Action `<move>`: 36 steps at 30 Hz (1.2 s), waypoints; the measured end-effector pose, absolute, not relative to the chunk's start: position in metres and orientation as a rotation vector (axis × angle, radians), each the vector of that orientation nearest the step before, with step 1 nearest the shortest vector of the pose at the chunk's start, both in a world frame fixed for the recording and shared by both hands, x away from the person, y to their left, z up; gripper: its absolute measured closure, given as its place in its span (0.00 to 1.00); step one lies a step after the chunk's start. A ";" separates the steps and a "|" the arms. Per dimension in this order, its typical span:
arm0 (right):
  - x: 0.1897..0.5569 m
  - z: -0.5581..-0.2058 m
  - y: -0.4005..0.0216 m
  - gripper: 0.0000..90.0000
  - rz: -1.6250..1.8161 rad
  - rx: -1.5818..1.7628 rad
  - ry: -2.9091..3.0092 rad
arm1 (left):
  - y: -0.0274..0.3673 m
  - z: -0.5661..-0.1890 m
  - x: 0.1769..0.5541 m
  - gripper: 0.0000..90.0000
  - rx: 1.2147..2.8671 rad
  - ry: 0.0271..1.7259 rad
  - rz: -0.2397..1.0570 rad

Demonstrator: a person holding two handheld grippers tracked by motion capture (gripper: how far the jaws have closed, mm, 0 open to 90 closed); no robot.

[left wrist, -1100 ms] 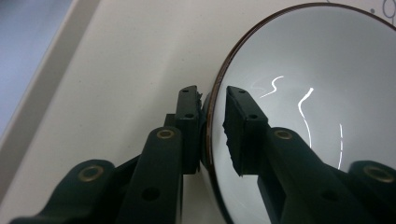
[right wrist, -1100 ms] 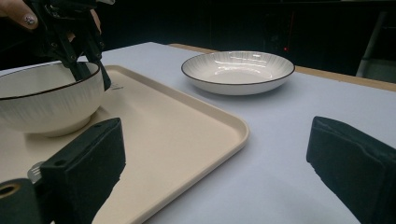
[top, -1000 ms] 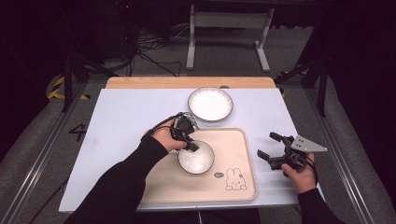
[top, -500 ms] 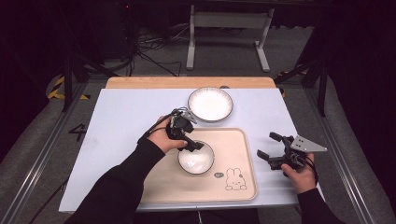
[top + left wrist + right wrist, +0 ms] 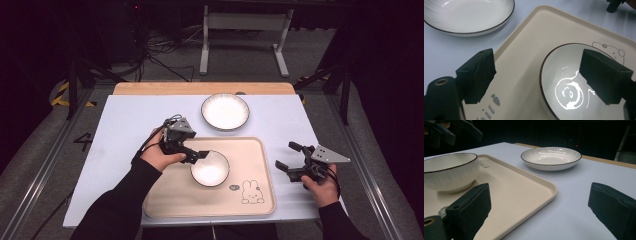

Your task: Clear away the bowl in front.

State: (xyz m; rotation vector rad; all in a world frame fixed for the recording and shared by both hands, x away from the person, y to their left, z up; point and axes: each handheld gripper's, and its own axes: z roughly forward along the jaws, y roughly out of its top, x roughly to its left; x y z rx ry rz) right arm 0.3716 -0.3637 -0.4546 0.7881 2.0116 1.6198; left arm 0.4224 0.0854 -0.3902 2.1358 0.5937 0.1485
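Observation:
A white bowl (image 5: 210,168) with a dark rim stands upright on the beige tray (image 5: 250,160), left of its rabbit drawing. My left gripper (image 5: 197,155) hovers at the bowl's left rim. Its jaws have just been opening and now stand wide. In the left gripper view the gripper (image 5: 540,62) has one jaw over the tray (image 5: 524,45) and the other over the bowl (image 5: 564,82), neither pad touching it. My right gripper (image 5: 286,156) rests open on the table right of the tray, nothing between its jaws (image 5: 541,197).
A wide white plate (image 5: 225,111) sits on the white table behind the tray; it also appears as the plate (image 5: 466,15) and the plate (image 5: 551,157). A wooden strip edges the table's far side. A metal stand is on the floor beyond.
The left gripper's jaws opened off the bowl's rim and the hand drew back to the left and slightly up. The bowl stays on the tray. The right gripper has not moved.

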 end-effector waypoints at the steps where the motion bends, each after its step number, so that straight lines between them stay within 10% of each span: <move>1: 0.372 -0.455 -0.364 0.06 1.620 0.789 2.012 | 0.089 -0.391 0.421 0.12 2.131 0.593 0.150; 36: 0.372 -0.455 -0.364 0.05 1.626 0.799 2.008 | 0.213 -0.424 0.384 0.08 1.779 0.785 0.308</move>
